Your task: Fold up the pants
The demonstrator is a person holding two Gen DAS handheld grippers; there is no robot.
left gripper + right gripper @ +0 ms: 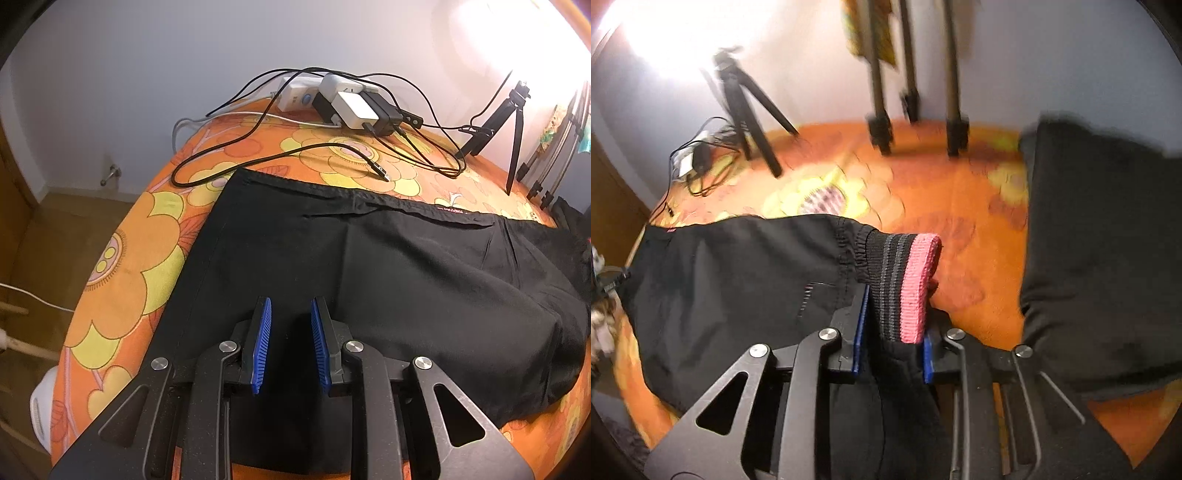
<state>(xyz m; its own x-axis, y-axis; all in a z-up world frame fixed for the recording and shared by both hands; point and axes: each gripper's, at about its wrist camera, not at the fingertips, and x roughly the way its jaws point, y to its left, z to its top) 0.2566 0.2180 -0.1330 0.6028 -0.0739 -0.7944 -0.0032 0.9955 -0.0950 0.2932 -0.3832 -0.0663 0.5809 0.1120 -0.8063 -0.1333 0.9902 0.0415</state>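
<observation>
Black pants (369, 266) lie spread on an orange flowered cloth (122, 258), the waistband along the far side. My left gripper (290, 314) is open with blue pads, just above the pants near their left side, holding nothing. In the right wrist view, my right gripper (895, 299) is shut on the pants' ribbed cuff (905, 280), which has grey stripes and a pink end. The black pant leg (738, 280) trails off to the left from that cuff.
A power strip with chargers (347, 99) and loose black cables (258, 162) lie at the far edge. A small black tripod (513, 122) stands at the right. Tripod legs (916, 92) stand behind. Another black garment (1100, 258) lies at the right.
</observation>
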